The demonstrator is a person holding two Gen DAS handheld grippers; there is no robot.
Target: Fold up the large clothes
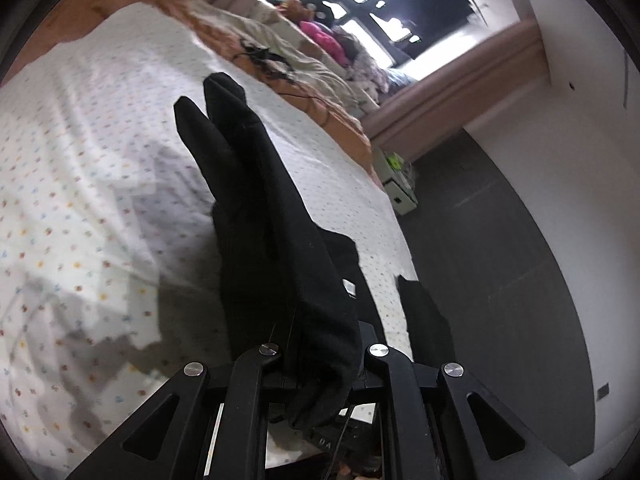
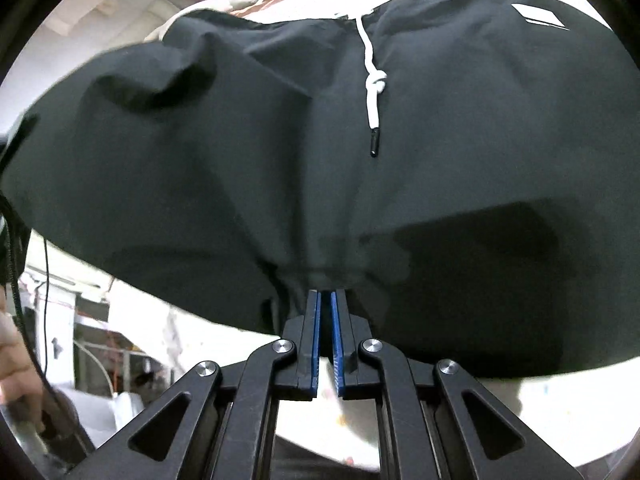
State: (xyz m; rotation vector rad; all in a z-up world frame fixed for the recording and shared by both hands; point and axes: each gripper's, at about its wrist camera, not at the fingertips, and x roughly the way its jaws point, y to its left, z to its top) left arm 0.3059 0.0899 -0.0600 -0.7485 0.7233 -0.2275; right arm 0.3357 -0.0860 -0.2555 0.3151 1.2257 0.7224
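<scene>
Black trousers (image 1: pixel 256 184) stretch away from me over the bed, their two leg ends pointing to the far side. My left gripper (image 1: pixel 320 364) is shut on a fold of this black cloth, which drapes over its fingers and hides them. In the right wrist view the same black trousers (image 2: pixel 280 152) fill the picture, with a white knotted drawstring (image 2: pixel 374 80) and a white label (image 2: pixel 538 16). My right gripper (image 2: pixel 326 294) is shut on the near edge of the cloth, which bunches at the tips of its blue pads (image 2: pixel 314 344).
The bed has a white dotted sheet (image 1: pixel 100 160), with crumpled orange and beige bedding (image 1: pixel 280 52) along its far side. Dark floor (image 1: pixel 500 260) and a white box (image 1: pixel 400 194) lie to the right. A hand (image 2: pixel 12 360) and black cables (image 2: pixel 24 280) show at the left edge.
</scene>
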